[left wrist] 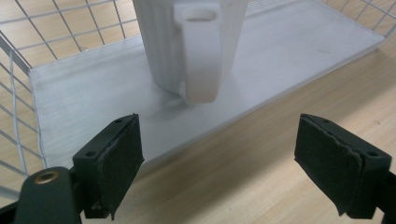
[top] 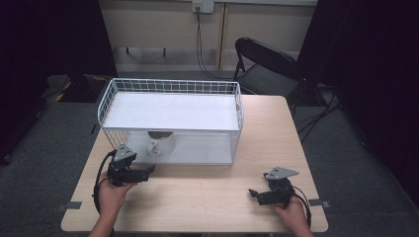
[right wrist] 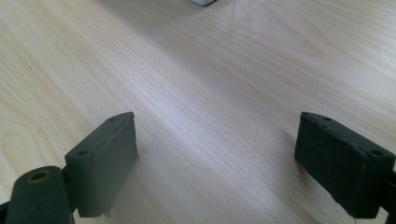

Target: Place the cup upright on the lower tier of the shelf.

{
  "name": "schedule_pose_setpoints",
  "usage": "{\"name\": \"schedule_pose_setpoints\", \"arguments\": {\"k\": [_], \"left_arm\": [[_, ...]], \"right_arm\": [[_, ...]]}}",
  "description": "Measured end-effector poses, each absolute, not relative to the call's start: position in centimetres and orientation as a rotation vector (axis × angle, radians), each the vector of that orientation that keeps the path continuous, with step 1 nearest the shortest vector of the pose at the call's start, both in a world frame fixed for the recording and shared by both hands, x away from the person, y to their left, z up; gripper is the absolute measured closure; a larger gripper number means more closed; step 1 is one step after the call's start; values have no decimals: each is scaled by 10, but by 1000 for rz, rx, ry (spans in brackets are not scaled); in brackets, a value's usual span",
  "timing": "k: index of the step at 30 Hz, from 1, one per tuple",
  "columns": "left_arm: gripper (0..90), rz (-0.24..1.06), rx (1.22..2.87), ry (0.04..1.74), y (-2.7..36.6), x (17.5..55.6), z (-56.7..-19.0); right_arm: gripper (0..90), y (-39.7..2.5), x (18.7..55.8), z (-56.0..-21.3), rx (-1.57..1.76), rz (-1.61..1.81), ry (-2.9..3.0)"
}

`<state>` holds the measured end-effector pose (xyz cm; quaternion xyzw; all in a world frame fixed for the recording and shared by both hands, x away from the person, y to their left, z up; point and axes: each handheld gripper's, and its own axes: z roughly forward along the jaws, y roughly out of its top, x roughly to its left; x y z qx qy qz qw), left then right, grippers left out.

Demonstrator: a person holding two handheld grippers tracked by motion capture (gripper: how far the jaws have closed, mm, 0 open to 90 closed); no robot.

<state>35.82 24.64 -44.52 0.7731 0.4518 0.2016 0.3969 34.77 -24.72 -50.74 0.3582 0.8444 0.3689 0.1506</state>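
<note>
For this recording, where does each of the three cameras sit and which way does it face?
High view: above the person's side, looking forward and down on the table and wire rack; both forearms, left gripper and right gripper show.
Left gripper view: rides the left gripper, looking past its open fingers at the white mug on the rack's lower shelf.
Right gripper view: rides the right gripper, facing bare tabletop between its open fingers.
Shared: the high view and left gripper view both show the mug and rack.
</note>
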Motion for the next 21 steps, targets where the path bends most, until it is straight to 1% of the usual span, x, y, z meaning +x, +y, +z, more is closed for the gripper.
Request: {"name": "schedule_pose_setpoints", "arguments": {"k": [12, 21], "left_arm": [[145, 510, 1979, 1096, 256, 347, -444], [144, 483, 1999, 1066, 259, 340, -449]], "right_arm": [[121, -247, 348, -507, 1029, 1059, 2425], [121, -247, 348, -507, 1029, 1060, 2425]]}}
